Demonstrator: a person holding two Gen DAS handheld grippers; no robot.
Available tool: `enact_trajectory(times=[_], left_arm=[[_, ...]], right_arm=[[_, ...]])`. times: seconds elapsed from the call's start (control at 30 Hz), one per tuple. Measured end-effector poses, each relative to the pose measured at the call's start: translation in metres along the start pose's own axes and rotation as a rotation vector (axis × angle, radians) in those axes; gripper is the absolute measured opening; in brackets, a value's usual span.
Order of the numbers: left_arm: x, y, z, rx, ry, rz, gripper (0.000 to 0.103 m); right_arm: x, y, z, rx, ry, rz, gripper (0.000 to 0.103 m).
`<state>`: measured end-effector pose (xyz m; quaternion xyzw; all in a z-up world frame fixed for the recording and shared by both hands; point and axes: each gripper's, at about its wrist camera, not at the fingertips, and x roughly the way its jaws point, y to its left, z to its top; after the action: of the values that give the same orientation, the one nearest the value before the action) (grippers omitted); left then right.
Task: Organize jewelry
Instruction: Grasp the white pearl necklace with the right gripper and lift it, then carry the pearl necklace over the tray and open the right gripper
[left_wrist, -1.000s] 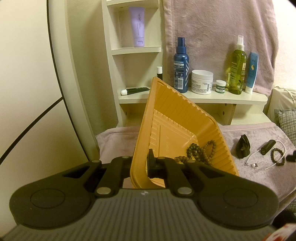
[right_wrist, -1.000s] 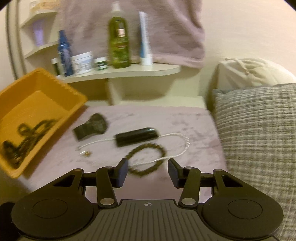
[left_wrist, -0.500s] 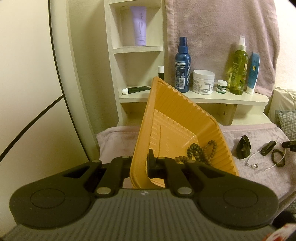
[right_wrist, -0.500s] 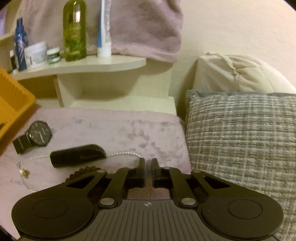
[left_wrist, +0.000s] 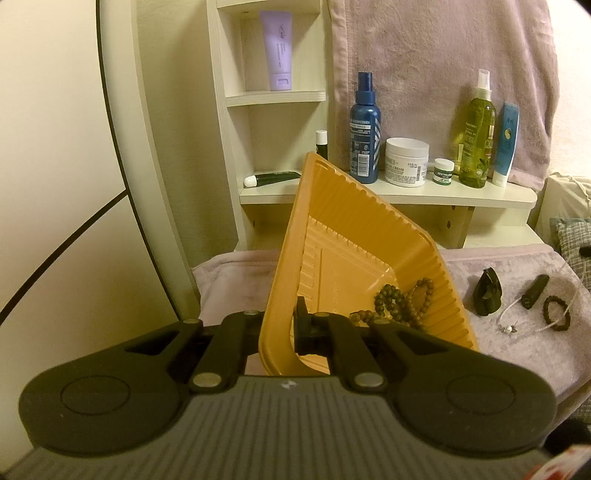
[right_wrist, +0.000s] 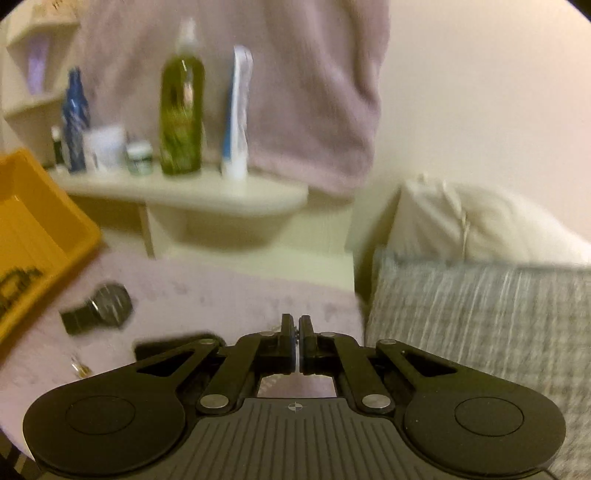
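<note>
My left gripper (left_wrist: 284, 317) is shut on the near rim of an orange tray (left_wrist: 369, 236) and holds it tilted above the blanket. A long string of brown beads (left_wrist: 399, 302) lies in the tray's low corner. To the right on the blanket lie a black watch (left_wrist: 487, 291), a black capsule-shaped object (left_wrist: 533, 291), a small dark bead bracelet (left_wrist: 556, 312) and a thin white necklace (left_wrist: 517, 314). My right gripper (right_wrist: 297, 325) is shut, with a strand of the white necklace (right_wrist: 297, 356) pinched between its pads. The watch (right_wrist: 107, 306) lies to its left.
A shelf (left_wrist: 406, 194) behind the bed carries a blue spray bottle (left_wrist: 364, 125), a white cream jar (left_wrist: 406, 160), a green bottle (left_wrist: 478, 136) and tubes. A mauve towel (left_wrist: 443, 55) hangs above. A grey checked pillow (right_wrist: 480, 314) lies close on the right.
My right gripper went from half open over the bracelet to shut on the white strand, shifted right, then rose a little. The left gripper and tray stayed put.
</note>
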<state>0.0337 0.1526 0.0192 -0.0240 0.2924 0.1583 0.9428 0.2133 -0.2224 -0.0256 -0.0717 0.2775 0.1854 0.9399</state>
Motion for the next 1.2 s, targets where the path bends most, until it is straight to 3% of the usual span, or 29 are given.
enact_trajectory(times=[0.4, 0.8, 0.93, 1.2], left_arm=[[0.0, -0.001, 0.0, -0.001, -0.005, -0.003, 0.006], [-0.001, -0.001, 0.001, -0.003, -0.006, -0.007, 0.006], [-0.001, -0.001, 0.001, -0.001, -0.005, -0.009, 0.006], [-0.001, 0.0, 0.001, 0.0, -0.005, -0.014, 0.006]], right_arm=[[-0.042, 0.021, 0.059, -0.063, -0.166, 0.056, 0.002], [-0.072, 0.038, 0.081, -0.126, -0.228, 0.115, 0.002], [-0.081, 0.046, 0.089, -0.15, -0.234, 0.176, 0.002], [-0.103, 0.079, 0.122, -0.277, -0.258, 0.397, 0.002]])
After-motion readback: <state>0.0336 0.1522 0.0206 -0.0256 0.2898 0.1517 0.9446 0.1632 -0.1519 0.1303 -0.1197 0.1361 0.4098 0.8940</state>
